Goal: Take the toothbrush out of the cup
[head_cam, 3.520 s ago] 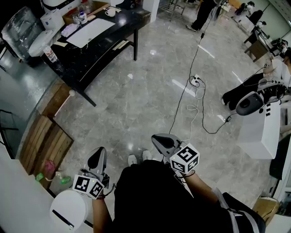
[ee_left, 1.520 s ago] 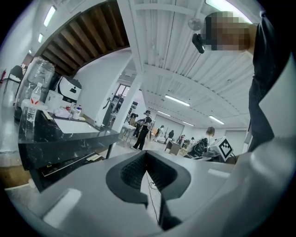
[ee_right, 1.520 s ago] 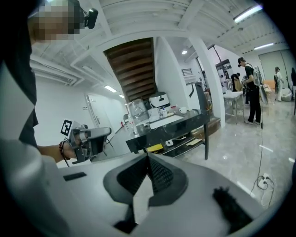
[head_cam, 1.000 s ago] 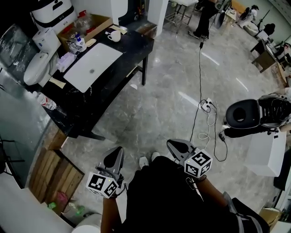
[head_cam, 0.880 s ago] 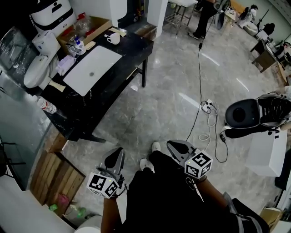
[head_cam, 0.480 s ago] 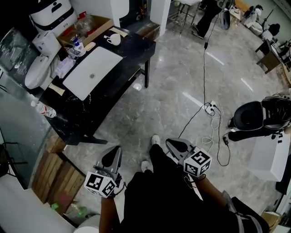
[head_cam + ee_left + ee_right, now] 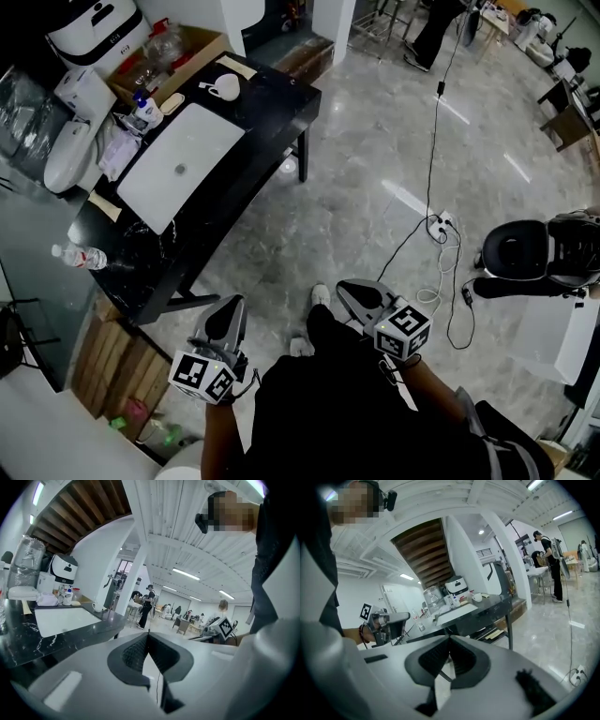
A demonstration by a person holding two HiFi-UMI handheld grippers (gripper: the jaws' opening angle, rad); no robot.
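A black table [image 7: 272,103] with a white basin [image 7: 178,164] stands ahead to the left. At its far end stands a white mug [image 7: 223,87], also in the left gripper view [image 7: 94,606] and the right gripper view [image 7: 476,597]. Bottles and small items [image 7: 141,108] crowd the table's left side. I cannot make out a toothbrush at this distance. My left gripper [image 7: 228,311] and right gripper [image 7: 349,289] are held low in front of the person's body, well short of the table. Both are shut and hold nothing, as the left [image 7: 148,634] and right [image 7: 450,638] gripper views show.
A cardboard box [image 7: 173,52] and a white appliance [image 7: 89,19] stand behind the table. A water bottle [image 7: 80,255] lies on its near end. A power strip with cables [image 7: 439,223] lies on the grey floor, near a black seat [image 7: 516,253]. Wooden pallets [image 7: 103,347] lie at the left.
The person has walked forward, so the table sits nearer and lower in the head view. Both grippers stay shut in the same carried pose.
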